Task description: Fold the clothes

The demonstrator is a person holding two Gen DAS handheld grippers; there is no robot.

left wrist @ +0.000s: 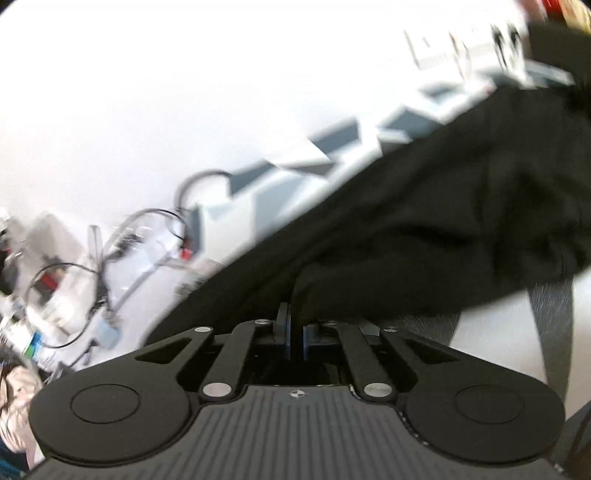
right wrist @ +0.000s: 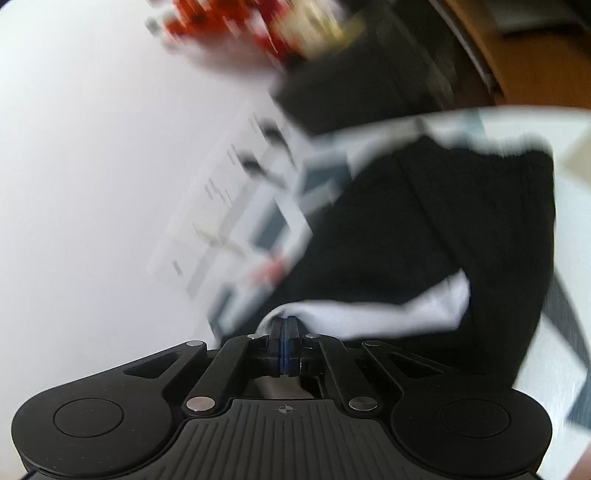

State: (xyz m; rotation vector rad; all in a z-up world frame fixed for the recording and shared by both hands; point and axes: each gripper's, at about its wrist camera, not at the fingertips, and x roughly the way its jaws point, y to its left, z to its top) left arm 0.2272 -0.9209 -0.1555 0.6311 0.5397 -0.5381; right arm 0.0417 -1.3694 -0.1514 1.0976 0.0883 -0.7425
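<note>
Black cloth fills the right half of both wrist views: a dark garment [left wrist: 424, 221] held up off the surface, its long axis running on a slant from lower left to upper right in the left wrist view and rising steeply, nearly upright, in the right wrist view [right wrist: 424, 240]. What kind of garment it is cannot be told, since both pictures are smeared with blur.

The left gripper [left wrist: 295, 332] has its jaws drawn almost together on a bunched fold of the black cloth, which rises straight out from between the pads. The right gripper [right wrist: 284, 339] is closed too, pads pressed flat against each other, with a pale fabric edge [right wrist: 388, 314] (a lining or inner layer, perhaps) emerging at its tip and the black cloth spreading up and to the right from there.

Beneath the garment lies a surface patterned in white and grey-blue angular shapes [left wrist: 332, 147]. Beyond it a plain white wall [left wrist: 147, 92] takes up most of the left wrist view. At far left sits a tangle of dark cables [left wrist: 110, 258] among blurred clutter. In the right wrist view a red smear [right wrist: 221, 18] shows at top and a wooden floor [right wrist: 535, 55] at upper right.
</note>
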